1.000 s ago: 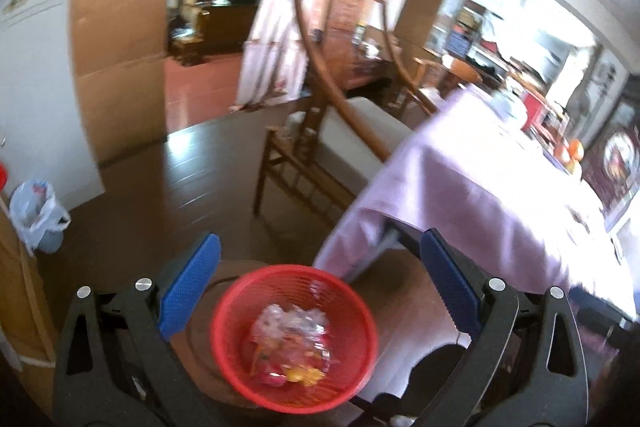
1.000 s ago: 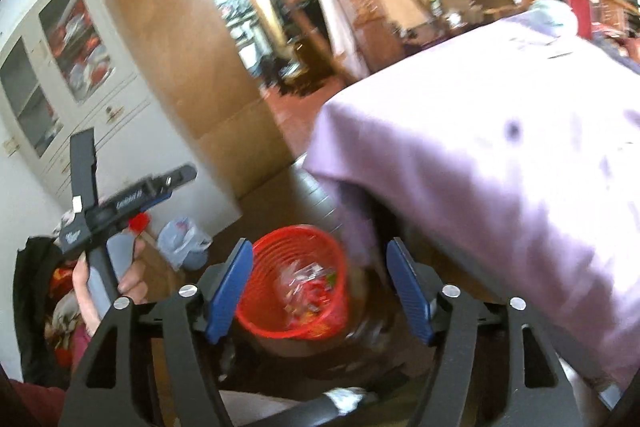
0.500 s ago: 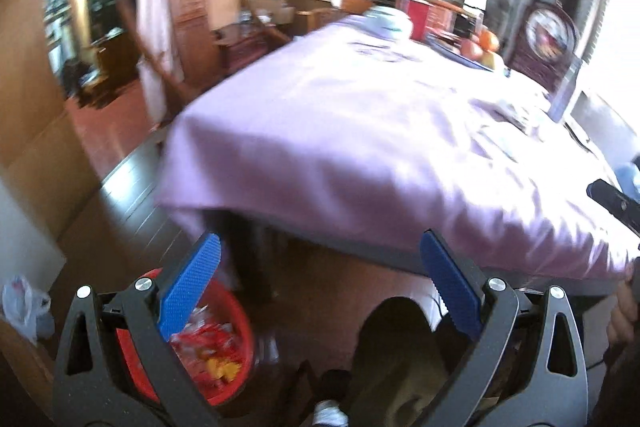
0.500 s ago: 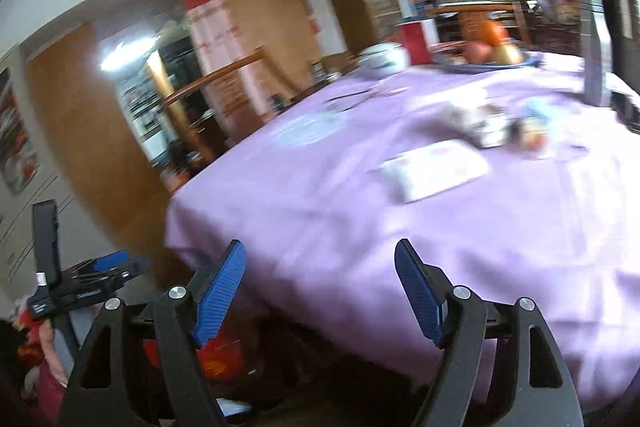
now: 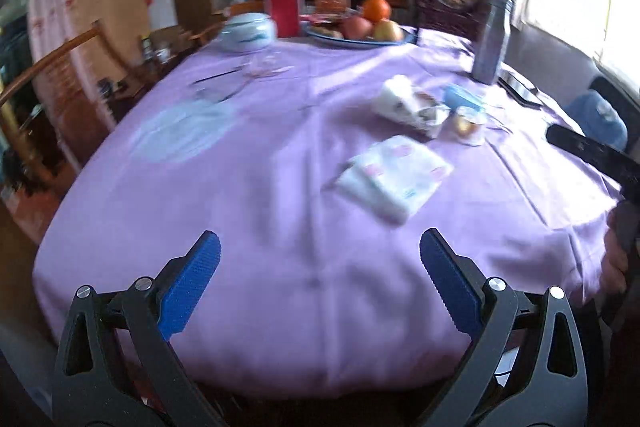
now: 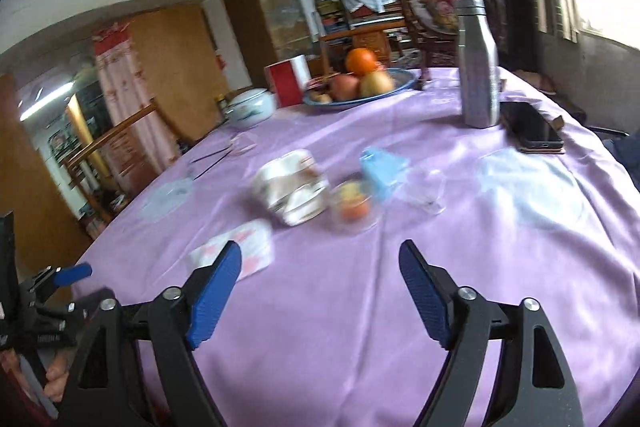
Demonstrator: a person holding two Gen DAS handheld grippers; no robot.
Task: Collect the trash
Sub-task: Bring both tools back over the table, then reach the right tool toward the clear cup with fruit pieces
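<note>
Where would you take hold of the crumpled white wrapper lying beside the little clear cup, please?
Judging from its pose, grip the crumpled white wrapper across its raised, puffed middle, coming from above on its left side. The clear plastic cup sits tight against its right edge, so a right-hand approach risks knocking it. The right gripper is open and faces it already.

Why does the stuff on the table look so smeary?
Left wrist view: motion blur smears the tissue pack and wrapper; window glare at the right. Right wrist view: the cup and wrapper blur, while the bottle is sharper; fisheye bends the edges.
</note>
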